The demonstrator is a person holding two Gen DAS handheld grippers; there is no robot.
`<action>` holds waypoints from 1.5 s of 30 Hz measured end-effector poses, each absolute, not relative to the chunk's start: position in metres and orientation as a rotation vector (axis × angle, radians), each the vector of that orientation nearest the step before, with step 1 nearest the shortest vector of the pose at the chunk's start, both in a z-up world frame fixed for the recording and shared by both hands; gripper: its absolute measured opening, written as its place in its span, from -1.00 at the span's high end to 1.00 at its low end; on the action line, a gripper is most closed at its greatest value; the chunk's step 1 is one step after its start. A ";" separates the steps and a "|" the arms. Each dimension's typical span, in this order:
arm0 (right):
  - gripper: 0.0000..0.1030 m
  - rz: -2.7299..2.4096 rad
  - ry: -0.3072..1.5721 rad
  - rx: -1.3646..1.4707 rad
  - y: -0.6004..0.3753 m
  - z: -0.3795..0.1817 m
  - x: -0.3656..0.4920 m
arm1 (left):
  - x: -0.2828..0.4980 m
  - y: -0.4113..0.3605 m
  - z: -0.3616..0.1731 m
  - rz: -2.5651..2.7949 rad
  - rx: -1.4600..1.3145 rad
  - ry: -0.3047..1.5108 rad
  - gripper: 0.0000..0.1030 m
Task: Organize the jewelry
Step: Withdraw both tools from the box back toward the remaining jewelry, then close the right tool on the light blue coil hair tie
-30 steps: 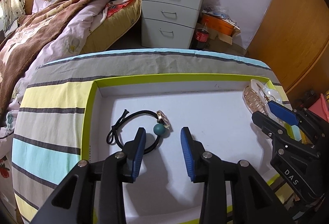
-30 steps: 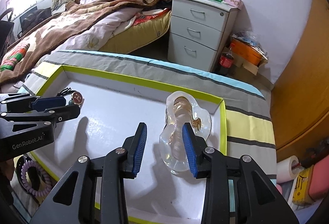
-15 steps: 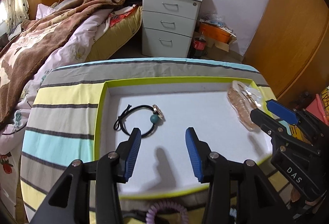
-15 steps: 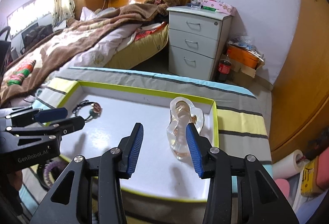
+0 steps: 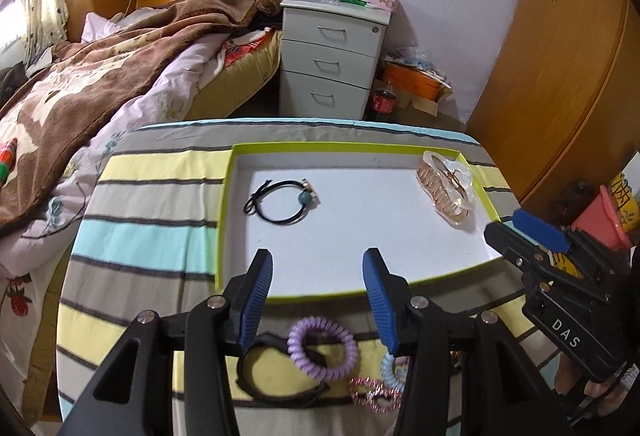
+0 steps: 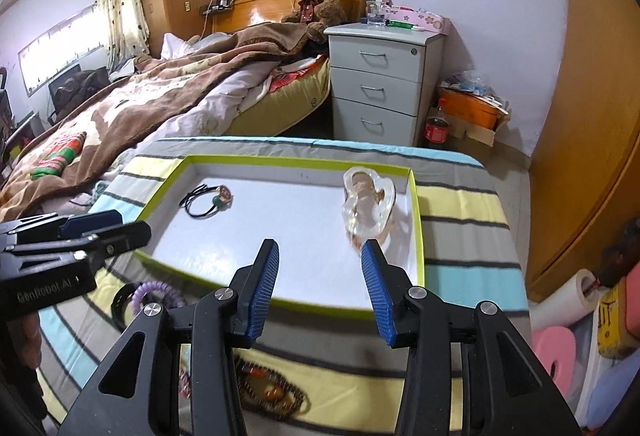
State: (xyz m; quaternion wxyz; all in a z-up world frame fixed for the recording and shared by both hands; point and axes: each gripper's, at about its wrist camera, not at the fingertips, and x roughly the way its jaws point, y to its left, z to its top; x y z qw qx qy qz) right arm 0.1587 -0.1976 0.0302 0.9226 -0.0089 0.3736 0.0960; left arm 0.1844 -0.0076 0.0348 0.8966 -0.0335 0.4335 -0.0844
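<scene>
Both the left gripper (image 5: pixel 318 268) and right gripper (image 6: pixel 320 260) hung with jaws apart, empty. In the tray (image 5: pixel 224 220), a hair tie (image 5: pixel 282 202) lay upper left, a clear clip (image 5: pixel 446 188) upper right; a purple coil (image 5: pixel 322 348) sat below.

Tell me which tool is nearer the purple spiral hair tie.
Left. The left tool hangs just above the purple spiral hair tie, which shows between its open fingers. The right tool is off to the tie's right, over the tray's near rim.
</scene>
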 end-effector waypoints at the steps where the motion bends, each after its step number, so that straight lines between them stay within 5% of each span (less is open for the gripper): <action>1: 0.14 0.199 0.769 -0.016 -0.198 0.029 0.155 | 0.181 -0.004 0.035 -0.170 -0.076 0.896 0.04; 16: 0.14 0.345 0.833 0.000 -0.176 -0.001 0.124 | 0.135 0.036 0.015 -0.189 -0.143 0.902 -0.21; 33: 0.15 0.451 0.925 -0.064 -0.145 -0.022 0.132 | 0.105 0.081 -0.015 -0.226 -0.278 0.978 -0.20; 37: 0.52 0.436 0.920 -0.076 -0.146 -0.022 0.129 | 0.105 0.081 -0.016 -0.221 -0.271 0.984 -0.20; 45: 0.78 0.475 0.911 -0.091 -0.149 -0.016 0.117 | 0.106 0.079 -0.014 -0.215 -0.260 0.979 -0.20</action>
